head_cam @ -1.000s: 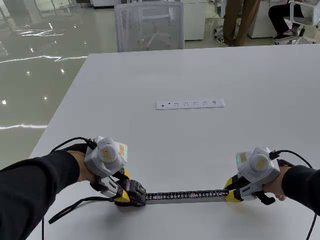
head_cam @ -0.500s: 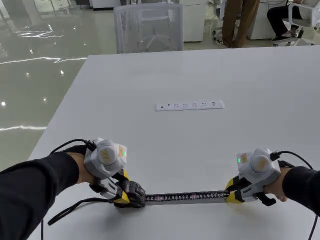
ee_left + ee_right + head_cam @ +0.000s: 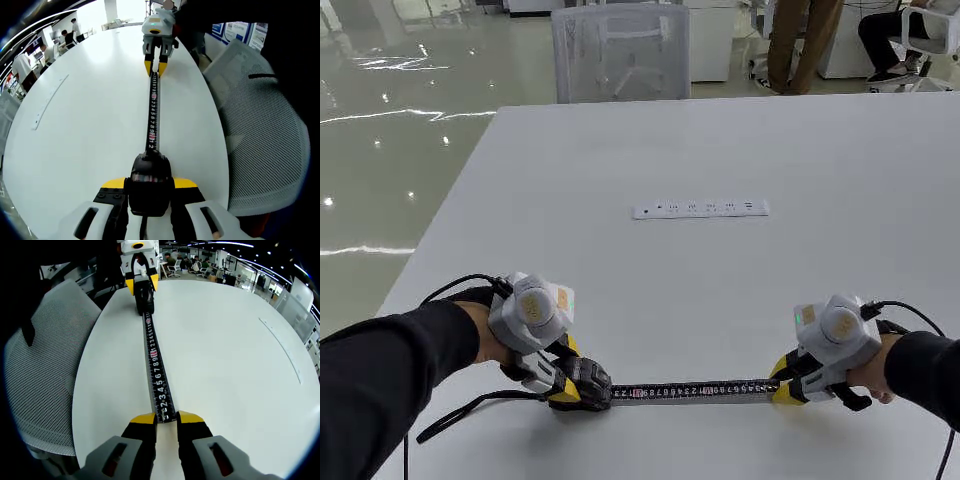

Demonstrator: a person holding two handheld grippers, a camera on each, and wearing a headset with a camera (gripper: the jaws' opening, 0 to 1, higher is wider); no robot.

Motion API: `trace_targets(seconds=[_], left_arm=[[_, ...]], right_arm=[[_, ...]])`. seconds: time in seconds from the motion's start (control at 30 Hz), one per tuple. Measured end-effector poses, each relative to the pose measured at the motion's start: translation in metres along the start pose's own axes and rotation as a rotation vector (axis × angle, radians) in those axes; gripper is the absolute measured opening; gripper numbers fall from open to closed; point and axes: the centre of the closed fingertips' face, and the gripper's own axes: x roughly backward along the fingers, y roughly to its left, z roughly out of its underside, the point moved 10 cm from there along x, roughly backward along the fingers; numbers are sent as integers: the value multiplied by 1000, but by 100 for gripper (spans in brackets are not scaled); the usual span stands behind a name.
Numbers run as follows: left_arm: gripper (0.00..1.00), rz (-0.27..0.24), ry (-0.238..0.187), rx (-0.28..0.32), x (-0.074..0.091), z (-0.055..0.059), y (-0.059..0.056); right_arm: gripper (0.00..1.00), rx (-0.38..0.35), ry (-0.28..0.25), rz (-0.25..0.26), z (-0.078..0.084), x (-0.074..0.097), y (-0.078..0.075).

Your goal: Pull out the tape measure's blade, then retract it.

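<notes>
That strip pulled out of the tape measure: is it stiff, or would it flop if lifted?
The blade lies straight between the left gripper and the right gripper, so it is probably stiff at this length. Being thin, it would likely buckle if pushed endwise. Released, it may snap back into the case.

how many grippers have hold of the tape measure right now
2. The left gripper is shut on the tape measure's case at the near left of the table; the right gripper pinches the blade at its tip, near right.

Open tabletop [image 3: 720, 290] lies between the blade [image 3: 695, 390] and the power strip [image 3: 700, 209].
</notes>
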Motion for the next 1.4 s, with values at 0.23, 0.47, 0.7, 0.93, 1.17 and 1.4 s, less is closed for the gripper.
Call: trace_targets(seconds=[0.23, 0.47, 0.7, 0.93, 1.17, 1.4], left_arm=[[28, -8, -21, -5, 0, 2, 0], [29, -50, -37, -20, -2, 4, 0], [39, -124, -21, 22, -3, 11, 4], [71, -234, -150, 202, 9, 18, 10], [100, -255, -236, 388, 11, 38, 1], [100, -305, -341, 516, 20, 53, -10]], right_arm=[[12, 20, 2, 8, 0, 0, 0], [13, -6, 11, 17, 0, 0, 0], [13, -3, 24, 37, -1, 0, 2], [25, -63, 16, 65, 1, 2, 5], [31, -103, -61, 125, -2, 13, 16], [38, -144, -132, 193, -1, 30, 29]])
